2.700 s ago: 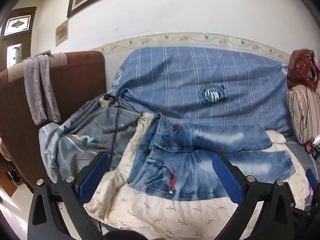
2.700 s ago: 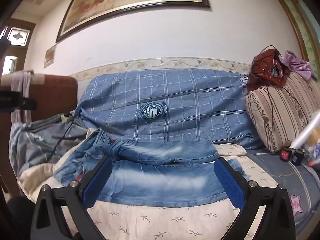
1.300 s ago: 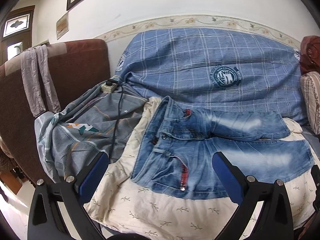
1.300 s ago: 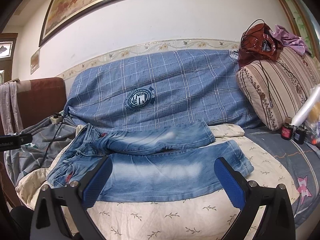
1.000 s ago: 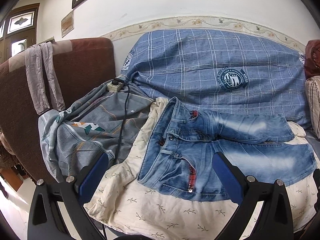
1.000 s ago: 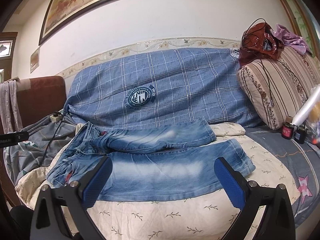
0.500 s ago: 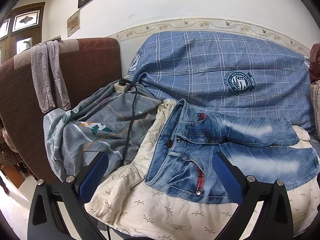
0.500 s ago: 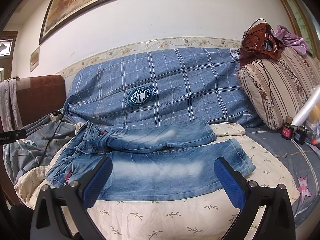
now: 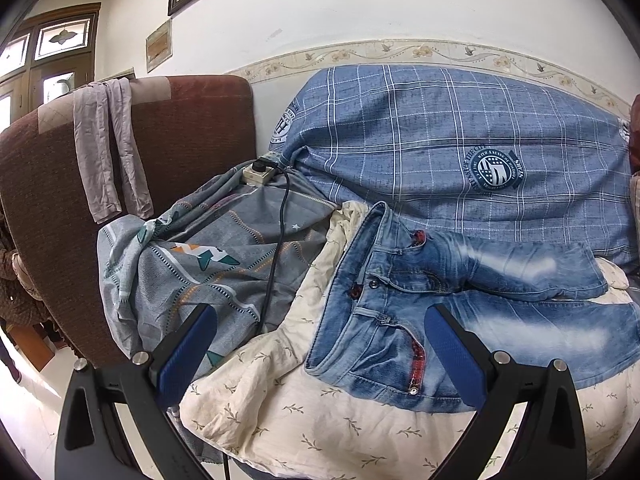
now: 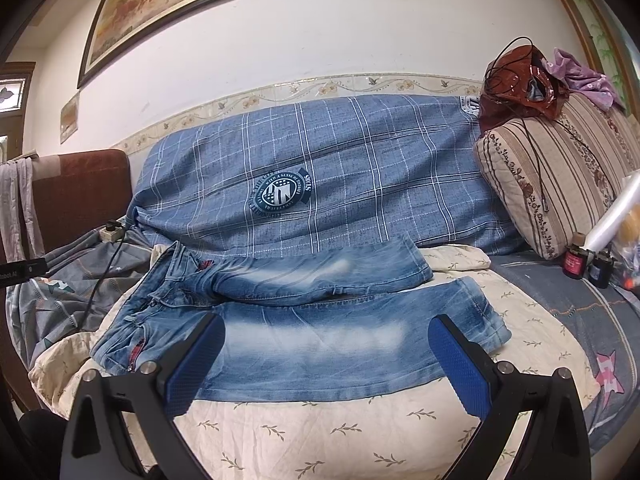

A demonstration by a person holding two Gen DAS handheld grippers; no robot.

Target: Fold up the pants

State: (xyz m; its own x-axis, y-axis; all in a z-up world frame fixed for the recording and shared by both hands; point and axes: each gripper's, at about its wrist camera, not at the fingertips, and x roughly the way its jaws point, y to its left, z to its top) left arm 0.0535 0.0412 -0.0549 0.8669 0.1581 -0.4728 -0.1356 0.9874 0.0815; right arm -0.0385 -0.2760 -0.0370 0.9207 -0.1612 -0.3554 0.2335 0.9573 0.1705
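- My left gripper point(image 9: 320, 344) hangs above the near edge of the sofa seat, both blue-padded fingers point(image 9: 186, 350) spread wide apart with nothing between them.
- My right gripper point(image 10: 326, 360) holds likewise: fingers splayed, no cloth caught, clear of the fabric below.
- The pair of faded blue denim pants point(image 10: 304, 320) lies flat on a cream sheet printed with small leaf sprigs point(image 10: 320, 436), which covers the seat.
- The waistband point(image 9: 352, 280) sits to the left, with the button and a red-lined front pocket showing; the legs run out to the right.
- The far leg point(image 10: 320, 272) lies close against the base of the backrest; the near leg point(image 10: 340, 344) lies in front and reaches further right. They touch or overlap slightly along the inseam.
- A blue checked cloth with a round dark crest point(image 10: 320, 176) drapes over the backrest behind the pants.
- Left of the pants, a grey patterned sheet point(image 9: 192, 256) is bunched up, with a black cable point(image 9: 280, 240) running across it from a cream power strip point(image 9: 258, 174).
- A grey garment point(image 9: 106, 144) hangs over the brown armchair back point(image 9: 188, 120).
- At the right end stands a striped floral cushion point(image 10: 560, 184) with a reddish-brown glossy bag point(image 10: 516, 84) on top; its contents I cannot make out.
- Two small dark bottles point(image 10: 586, 264) stand on the seat beside the cushion.
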